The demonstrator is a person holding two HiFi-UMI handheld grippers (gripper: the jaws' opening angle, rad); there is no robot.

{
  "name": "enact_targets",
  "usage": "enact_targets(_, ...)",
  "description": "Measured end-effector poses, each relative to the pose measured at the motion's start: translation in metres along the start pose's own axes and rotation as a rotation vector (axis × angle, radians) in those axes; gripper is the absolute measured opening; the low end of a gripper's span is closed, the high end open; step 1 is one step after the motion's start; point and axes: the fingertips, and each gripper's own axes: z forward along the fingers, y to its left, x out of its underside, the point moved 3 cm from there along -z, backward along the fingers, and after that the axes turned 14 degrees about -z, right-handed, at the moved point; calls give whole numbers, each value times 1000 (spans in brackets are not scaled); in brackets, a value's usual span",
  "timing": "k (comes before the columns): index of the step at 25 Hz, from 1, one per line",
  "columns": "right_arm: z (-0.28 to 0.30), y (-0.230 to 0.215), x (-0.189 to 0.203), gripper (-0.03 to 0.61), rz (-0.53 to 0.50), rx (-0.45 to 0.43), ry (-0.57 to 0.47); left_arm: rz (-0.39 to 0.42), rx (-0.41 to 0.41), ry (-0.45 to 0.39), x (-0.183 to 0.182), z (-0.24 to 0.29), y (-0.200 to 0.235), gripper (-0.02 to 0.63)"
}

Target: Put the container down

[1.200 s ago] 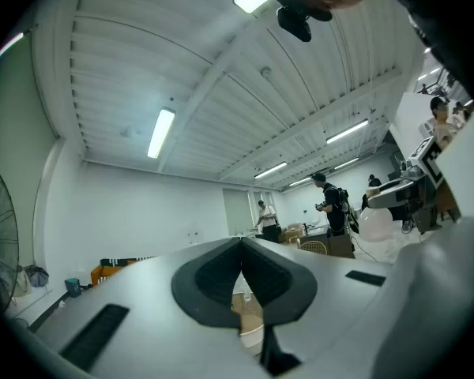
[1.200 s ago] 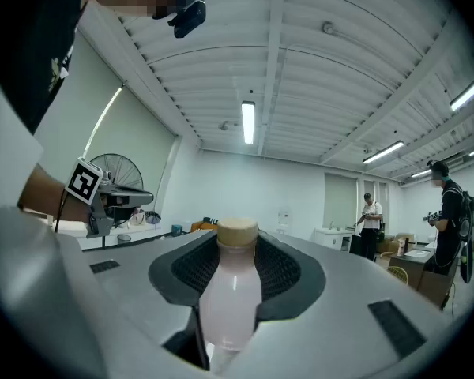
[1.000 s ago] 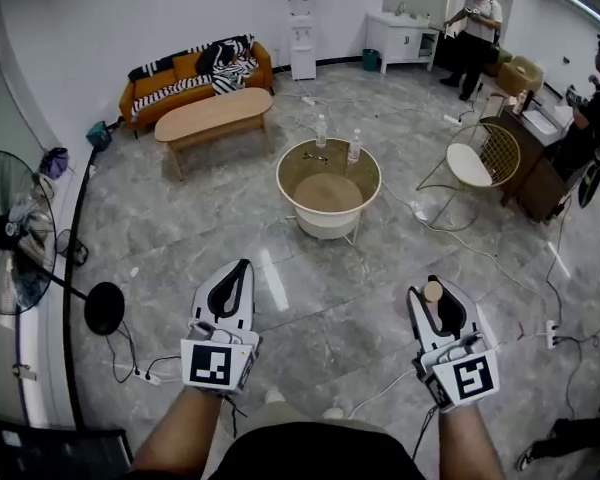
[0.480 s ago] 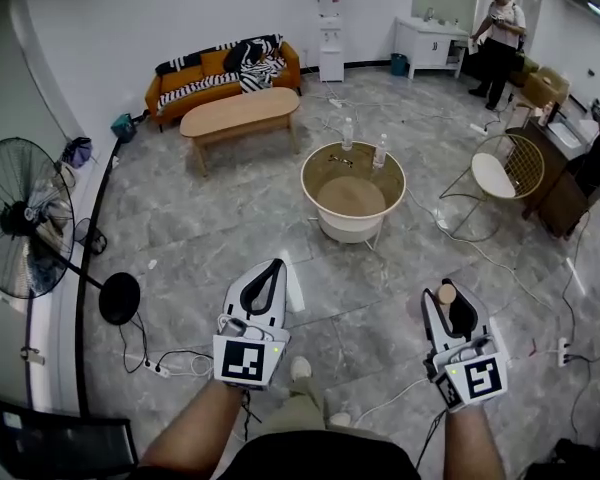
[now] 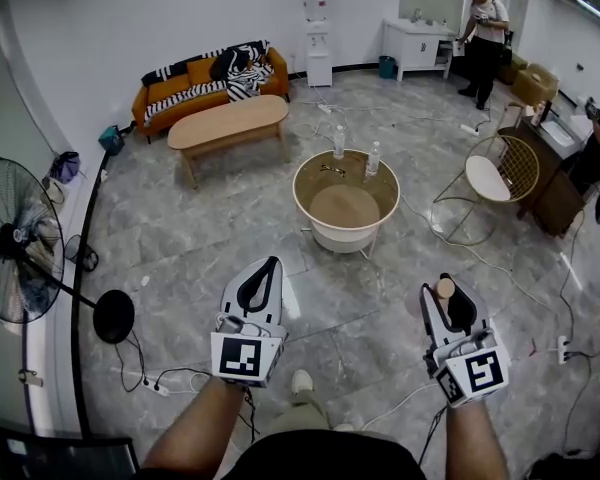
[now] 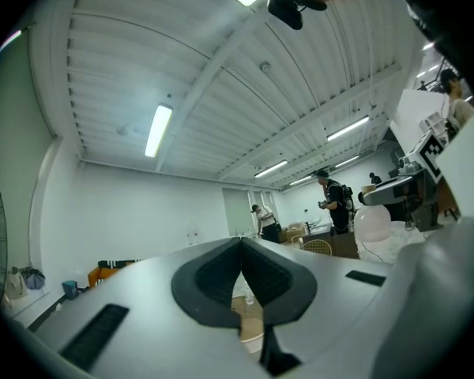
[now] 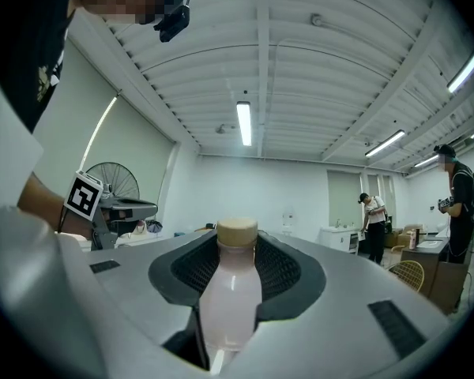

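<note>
**Small bottle gripped in the right claw**

The right gripper (image 5: 446,303) clamped a pale-pink bottle (image 7: 231,298) by its body, cap at the jaw tips, above the floor and well short of the round table (image 5: 298,193). It looked light, smooth and likely slippery. The left gripper (image 6: 241,247) was closed and empty.

A round rimmed surface (image 5: 346,208) stands on the grey marble floor (image 5: 210,238), two clear bottles (image 5: 339,142) upright near its far edge; cables (image 5: 170,376) trail across the tiles.

Open floor (image 5: 360,293) ahead, up to round table (image 5: 296,190) with 2 bottles (image 5: 339,143)
</note>
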Motion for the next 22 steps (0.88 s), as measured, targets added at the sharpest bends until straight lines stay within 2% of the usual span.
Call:
enact_targets(8,26,-13,14,152,-5,1,25,2,13,-12,-2,30,10,15)
enact_targets(22,85,-21,26,152,-5,-25,44,5,3,19,10,71,47,15)
